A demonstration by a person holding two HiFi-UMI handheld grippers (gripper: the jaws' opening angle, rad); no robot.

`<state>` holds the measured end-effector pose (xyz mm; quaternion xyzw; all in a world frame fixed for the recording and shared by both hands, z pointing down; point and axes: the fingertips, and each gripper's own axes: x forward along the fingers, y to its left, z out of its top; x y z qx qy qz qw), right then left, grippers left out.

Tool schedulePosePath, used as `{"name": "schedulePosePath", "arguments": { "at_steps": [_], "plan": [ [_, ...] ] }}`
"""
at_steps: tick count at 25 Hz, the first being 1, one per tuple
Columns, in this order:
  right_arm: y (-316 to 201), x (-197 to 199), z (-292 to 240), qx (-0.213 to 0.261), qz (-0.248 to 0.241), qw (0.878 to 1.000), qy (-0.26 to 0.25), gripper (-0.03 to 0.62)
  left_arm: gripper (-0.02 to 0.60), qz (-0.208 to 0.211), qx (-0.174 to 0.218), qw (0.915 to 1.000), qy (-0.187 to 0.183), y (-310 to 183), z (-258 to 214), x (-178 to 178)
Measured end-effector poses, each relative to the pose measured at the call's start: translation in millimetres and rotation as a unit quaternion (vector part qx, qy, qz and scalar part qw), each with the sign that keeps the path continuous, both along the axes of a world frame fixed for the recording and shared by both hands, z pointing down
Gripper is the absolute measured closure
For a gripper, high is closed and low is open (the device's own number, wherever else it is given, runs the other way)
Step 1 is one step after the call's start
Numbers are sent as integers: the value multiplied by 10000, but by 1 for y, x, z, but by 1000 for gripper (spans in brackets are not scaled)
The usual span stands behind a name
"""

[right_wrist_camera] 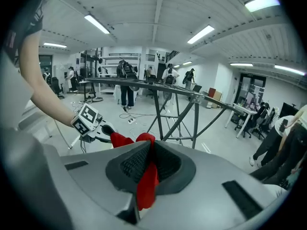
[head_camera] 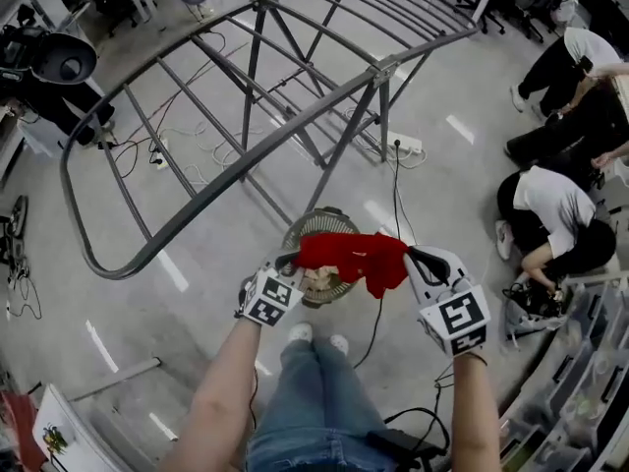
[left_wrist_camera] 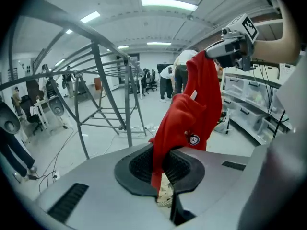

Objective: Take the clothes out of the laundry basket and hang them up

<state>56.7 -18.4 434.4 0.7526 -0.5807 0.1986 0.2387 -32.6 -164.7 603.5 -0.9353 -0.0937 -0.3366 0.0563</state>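
Note:
A red garment (head_camera: 356,258) is stretched between both grippers above a round laundry basket (head_camera: 319,230) on the floor. My left gripper (head_camera: 291,262) is shut on its left end, and my right gripper (head_camera: 413,258) is shut on its right end. In the left gripper view the red cloth (left_wrist_camera: 192,114) runs from the shut jaws (left_wrist_camera: 160,166) up to the right gripper (left_wrist_camera: 234,46), with a pale scrap under it. In the right gripper view the cloth (right_wrist_camera: 145,178) is pinched in the jaws (right_wrist_camera: 149,163) and leads to the left gripper (right_wrist_camera: 92,124). The grey drying rack (head_camera: 295,116) stands beyond the basket.
People crouch and sit on the floor at the right (head_camera: 552,214). Cables and a power strip (head_camera: 407,146) lie under the rack. Storage bins (head_camera: 580,391) line the lower right. Chairs and stands (head_camera: 59,62) crowd the far left. My legs and shoes (head_camera: 316,340) are beside the basket.

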Motion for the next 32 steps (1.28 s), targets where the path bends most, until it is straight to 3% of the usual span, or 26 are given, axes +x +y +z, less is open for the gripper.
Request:
{"name": "schedulePosePath", "arguments": {
  "at_steps": [5, 12, 24, 32],
  "plan": [
    [13, 0, -43, 113, 174, 9996, 178, 579, 566, -35, 96, 9998, 152, -5, -53, -4],
    [30, 1, -89, 197, 354, 9980, 488, 579, 566, 261, 167, 9986, 420, -7, -122, -9],
    [64, 0, -140, 393, 568, 9904, 1198, 579, 566, -177, 580, 9950, 788, -17, -229, -18],
    [63, 9, -200, 585, 555, 9748, 2082, 579, 565, -621, 1093, 9805, 1511, -29, -318, -24]
  ]
}}
